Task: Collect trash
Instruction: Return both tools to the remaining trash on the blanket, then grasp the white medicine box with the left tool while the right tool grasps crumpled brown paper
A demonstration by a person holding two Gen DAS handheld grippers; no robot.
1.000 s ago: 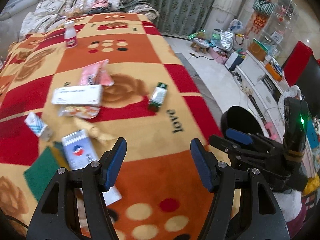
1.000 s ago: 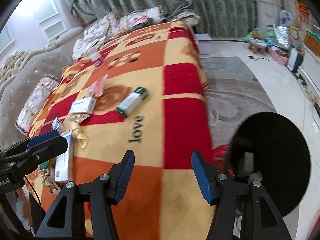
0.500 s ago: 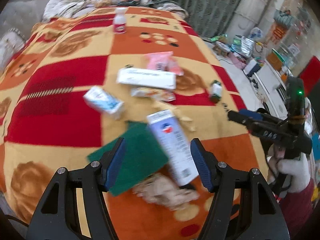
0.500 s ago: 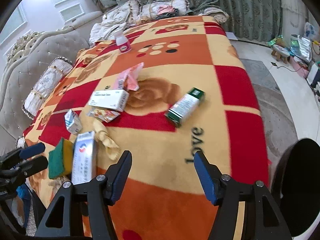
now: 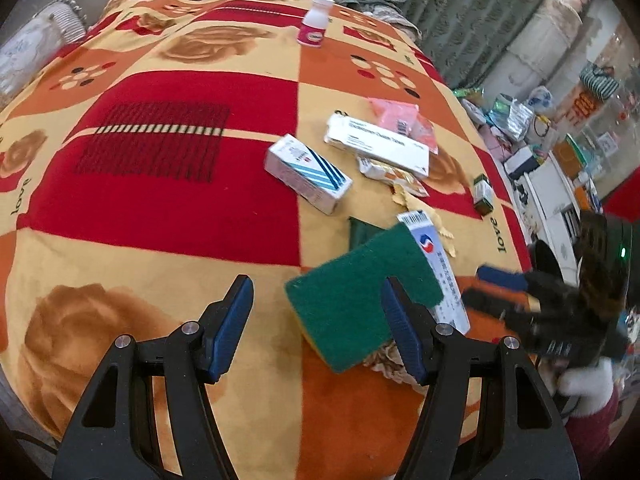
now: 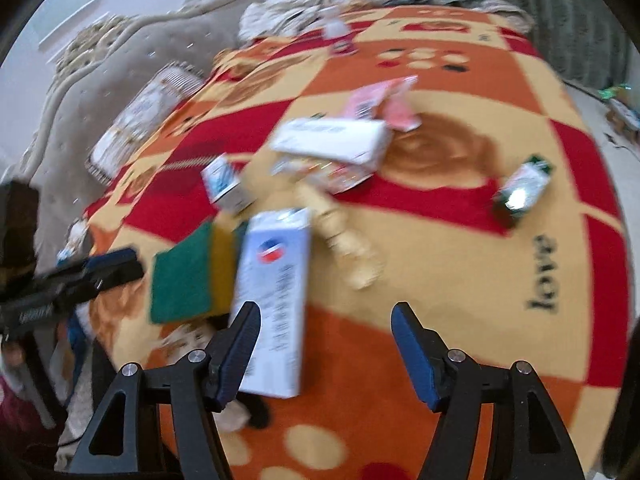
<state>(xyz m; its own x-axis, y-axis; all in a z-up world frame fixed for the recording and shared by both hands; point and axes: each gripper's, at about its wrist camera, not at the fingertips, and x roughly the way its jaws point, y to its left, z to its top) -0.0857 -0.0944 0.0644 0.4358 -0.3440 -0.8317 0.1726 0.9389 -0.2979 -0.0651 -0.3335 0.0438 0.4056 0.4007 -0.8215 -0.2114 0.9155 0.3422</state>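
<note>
Above a red, orange and yellow patterned blanket (image 5: 160, 208), the left gripper (image 5: 316, 320) hangs half open and empty, the right gripper (image 6: 326, 340) widening with nothing gripped. One green scouring sponge (image 5: 352, 300) lies between them; beyond it sit four cardboard boxes, one white plastic bottle (image 5: 314, 26) and one pink wrapper (image 5: 400, 118). Grey-green curtains (image 5: 452, 12) hang behind.

Blanket (image 5: 168, 208): fuzzy matt cloth. Sponge (image 5: 352, 292): rough green scouring top. Boxes (image 5: 308, 174): smooth card.
</note>
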